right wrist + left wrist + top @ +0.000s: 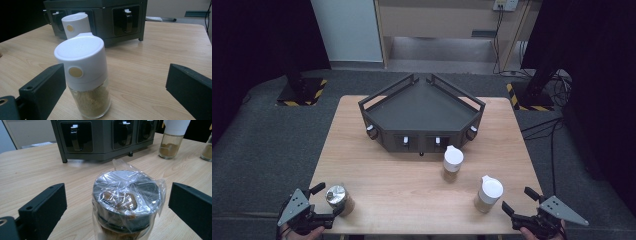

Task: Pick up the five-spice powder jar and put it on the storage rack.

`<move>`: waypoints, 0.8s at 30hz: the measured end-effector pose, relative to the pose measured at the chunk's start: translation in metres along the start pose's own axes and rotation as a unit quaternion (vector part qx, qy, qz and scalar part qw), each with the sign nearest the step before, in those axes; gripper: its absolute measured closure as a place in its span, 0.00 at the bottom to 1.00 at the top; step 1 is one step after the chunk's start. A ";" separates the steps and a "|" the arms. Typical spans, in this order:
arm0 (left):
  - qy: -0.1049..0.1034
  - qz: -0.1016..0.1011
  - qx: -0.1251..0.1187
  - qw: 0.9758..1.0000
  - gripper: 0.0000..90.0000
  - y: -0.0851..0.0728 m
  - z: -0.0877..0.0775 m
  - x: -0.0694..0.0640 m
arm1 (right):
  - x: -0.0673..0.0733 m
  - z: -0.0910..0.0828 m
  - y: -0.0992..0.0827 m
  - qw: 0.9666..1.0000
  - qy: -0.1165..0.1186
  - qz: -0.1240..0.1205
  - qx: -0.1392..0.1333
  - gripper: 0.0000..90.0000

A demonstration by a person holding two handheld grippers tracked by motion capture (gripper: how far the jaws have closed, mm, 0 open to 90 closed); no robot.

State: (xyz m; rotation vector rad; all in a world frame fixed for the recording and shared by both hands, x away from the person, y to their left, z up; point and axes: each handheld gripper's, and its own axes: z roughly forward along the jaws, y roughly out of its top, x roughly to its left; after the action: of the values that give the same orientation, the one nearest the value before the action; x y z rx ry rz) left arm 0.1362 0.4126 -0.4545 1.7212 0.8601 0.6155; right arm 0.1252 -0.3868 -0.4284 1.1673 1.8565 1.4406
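1. While the dark corner rack point(422, 107) at the far middle of the wooden table point(402, 190) holds nothing on its shelf, the work, as I judge it, has hardly begun: all the jars stand on the tabletop and none is lifted.

2. At the left near edge, the left gripper point(328, 200) sits with its jaws spread wide on either side of the wrapped jar point(338, 198). In the left gripper view, the wrapped jar point(126, 202) stands between the two black jaws with a clear gap on each side, so nothing is grasped yet.

3. Near the middle, a white-capped jar point(452, 163) stands just in front of the rack, apart from both grippers.

4. Farther right, the nearer white-capped jar point(488, 194) stands close to the right near edge. The right gripper point(521, 199) has its jaws released and wide. In the right gripper view the nearer white-capped jar point(86, 77) stands toward the left jaw, not pinched; I cannot tell whether it touches that jaw.

5. Count: one rack, with four small white-handled fittings along its front faces in the high view; three jars of brown powder, one wrapped in clear film with a metal lid, two with white caps; two grippers.

6. Left to do, I judge: close on a jar, lift it, and set it on the rack, then the others.
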 end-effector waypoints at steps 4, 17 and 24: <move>-0.001 -0.002 -0.001 1.000 0.01 0.000 0.000 0.001 | -0.001 0.000 0.000 1.000 0.005 0.001 0.000 0.03; -0.004 0.000 -0.005 1.000 0.01 -0.002 -0.002 0.002 | 0.003 0.001 0.002 1.000 0.003 -0.012 0.002 0.03; -0.004 0.000 -0.004 1.000 0.01 -0.001 -0.002 0.002 | 0.002 0.001 0.001 1.000 0.005 -0.010 0.002 0.04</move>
State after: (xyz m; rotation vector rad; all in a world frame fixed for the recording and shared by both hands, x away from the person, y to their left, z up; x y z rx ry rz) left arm 0.1358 0.4159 -0.4553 1.7154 0.8512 0.6114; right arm 0.1257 -0.3846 -0.4273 1.1415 1.8741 1.4344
